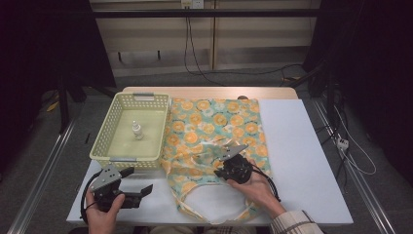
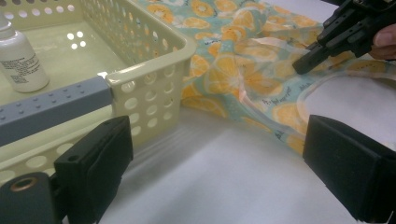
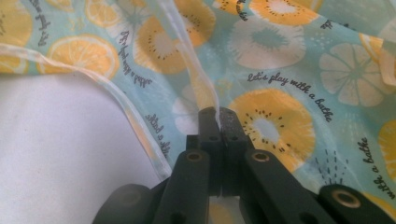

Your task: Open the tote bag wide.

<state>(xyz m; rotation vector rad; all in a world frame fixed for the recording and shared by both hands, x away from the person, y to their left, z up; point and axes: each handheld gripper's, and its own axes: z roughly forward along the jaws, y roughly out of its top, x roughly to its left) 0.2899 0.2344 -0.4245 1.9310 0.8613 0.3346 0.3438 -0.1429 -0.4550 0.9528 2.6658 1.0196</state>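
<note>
My right gripper [image 3: 218, 116] has its jaws pinched together on a raised fold of the fruit-print cloth [image 1: 214, 131], which lies spread across the middle of the white table [image 1: 302, 161], its looped strap [image 1: 214, 212] near my edge. My left gripper [image 1: 127, 184] rests on the bare table with jaws standing wide and nothing between them, just beside the yellow basket [image 1: 104, 141]. That basket touches the cloth's left edge and holds a small white bottle [image 1: 137, 130] standing upright. To the right of the cloth I have open tabletop up to the edge.
</note>
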